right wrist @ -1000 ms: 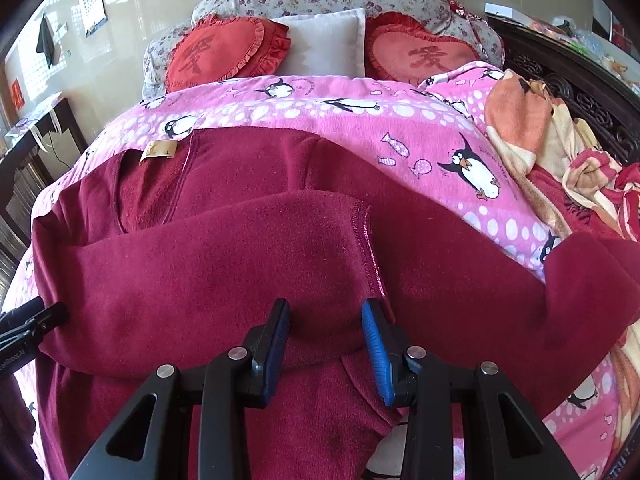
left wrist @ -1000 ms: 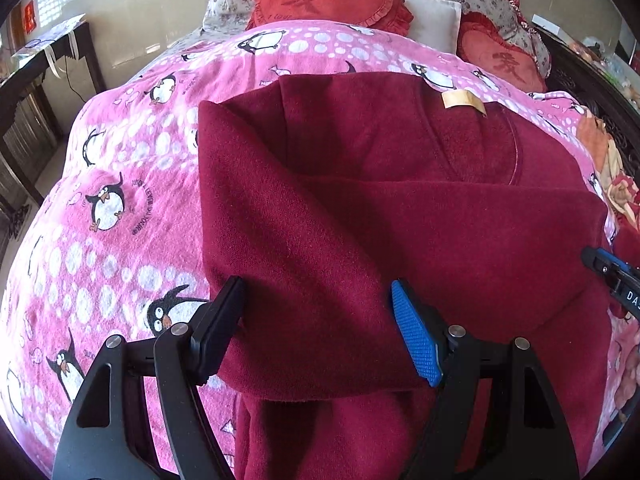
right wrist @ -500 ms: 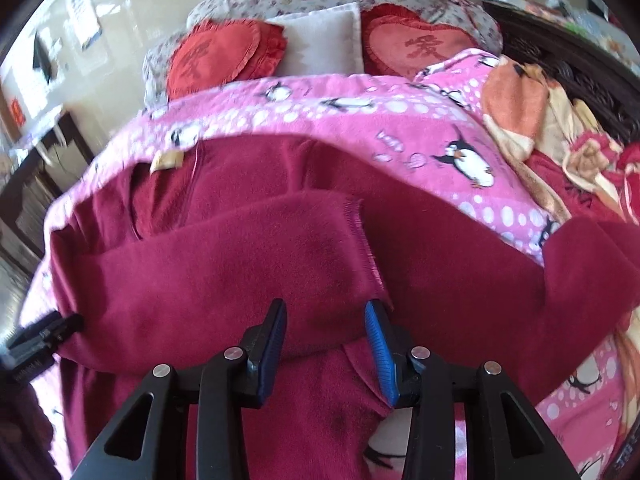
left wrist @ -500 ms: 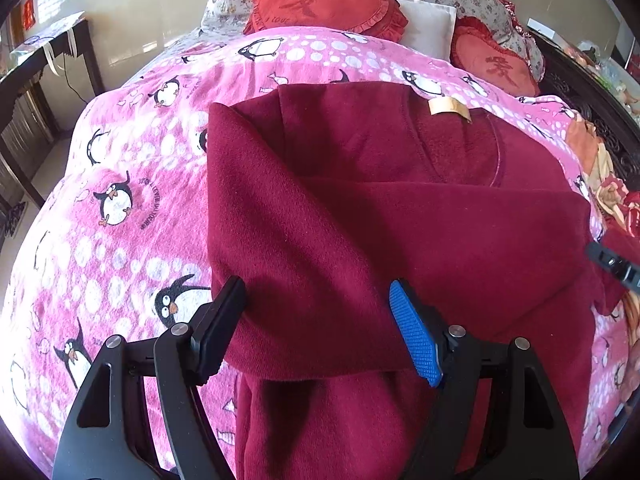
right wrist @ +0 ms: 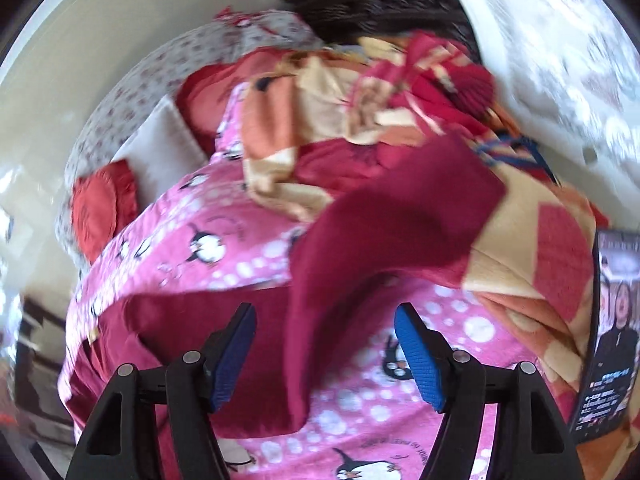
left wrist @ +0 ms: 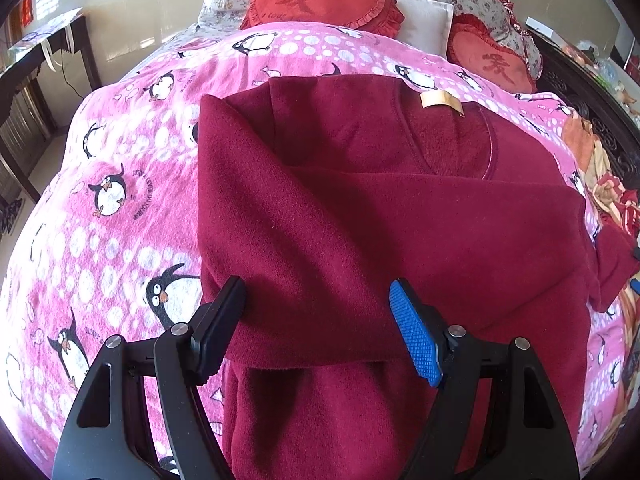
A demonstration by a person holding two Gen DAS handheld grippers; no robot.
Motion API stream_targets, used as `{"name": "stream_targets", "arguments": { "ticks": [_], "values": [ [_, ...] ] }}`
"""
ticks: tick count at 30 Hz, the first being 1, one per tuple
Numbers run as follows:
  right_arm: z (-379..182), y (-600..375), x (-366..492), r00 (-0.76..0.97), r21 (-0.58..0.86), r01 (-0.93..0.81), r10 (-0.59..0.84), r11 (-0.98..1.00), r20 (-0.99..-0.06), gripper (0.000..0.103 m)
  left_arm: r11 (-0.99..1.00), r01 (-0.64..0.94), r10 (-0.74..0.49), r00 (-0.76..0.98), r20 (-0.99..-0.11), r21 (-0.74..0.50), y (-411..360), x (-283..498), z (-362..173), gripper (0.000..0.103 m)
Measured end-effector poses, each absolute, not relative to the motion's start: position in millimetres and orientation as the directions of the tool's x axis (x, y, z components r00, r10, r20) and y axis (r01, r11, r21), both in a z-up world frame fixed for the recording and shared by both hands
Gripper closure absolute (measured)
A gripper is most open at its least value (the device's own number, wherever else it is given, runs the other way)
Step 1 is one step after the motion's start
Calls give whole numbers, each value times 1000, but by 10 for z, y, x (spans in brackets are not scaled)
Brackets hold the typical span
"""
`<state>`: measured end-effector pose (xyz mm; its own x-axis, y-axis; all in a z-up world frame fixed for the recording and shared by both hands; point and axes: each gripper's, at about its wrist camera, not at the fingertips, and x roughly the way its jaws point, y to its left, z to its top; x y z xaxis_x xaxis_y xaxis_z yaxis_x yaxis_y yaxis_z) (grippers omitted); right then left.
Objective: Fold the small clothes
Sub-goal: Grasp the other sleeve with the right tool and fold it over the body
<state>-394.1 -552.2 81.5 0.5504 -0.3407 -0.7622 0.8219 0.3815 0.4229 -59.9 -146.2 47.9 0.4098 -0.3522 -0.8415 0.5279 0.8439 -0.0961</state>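
Right gripper has swung off the folded left sleeve, now wide open over the unfolded right sleeve; left gripper stays wide open above maroon sweater on bed

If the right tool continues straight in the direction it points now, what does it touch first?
Most likely the loose sleeve of the dark red sweater, which runs up between the open fingers of the right tool. The picture is blurred, so depth is uncertain.
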Motion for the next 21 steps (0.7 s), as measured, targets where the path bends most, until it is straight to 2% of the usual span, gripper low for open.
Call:
{"name": "stream_targets", "arguments": {
  "ticks": [6, 8, 9, 10, 12, 17, 21],
  "values": [
    [619, -5921, -3866, 563, 460, 820, -333, 341, -757, 35, 845, 526, -348, 406, -845, -95, -1485, -586, 483, 28],
    [564, -5999, -3863, 569, 476, 819, -339, 321, -749, 57, 845, 525, -350, 406, -844, -98, -1467, -581, 485, 28],
    [578, -6008, -3844, 565, 466, 821, -349, 330, -748, 73, 846, 524, -351, 405, -844, -100, -1451, -576, 489, 28],
    [614, -5996, -3823, 563, 456, 821, -359, 343, -744, 84, 846, 524, -352, 404, -845, -102, -1433, -569, 495, 28],
    [816, -5875, -3740, 576, 428, 808, -391, 405, -718, 91, 847, 521, -353, 409, -841, -102, -1389, -546, 527, 28],
    [1523, -5230, -3315, 677, 319, 693, -431, 646, -597, 93, 858, 492, -385, 433, -815, -144, -1204, -474, 692, 28],
    [1822, -4359, -2680, 793, 252, 482, -296, 839, -532, 93, 868, 458, -414, 448, -793, -194, -1037, -407, 802, 28]
  ]
}}
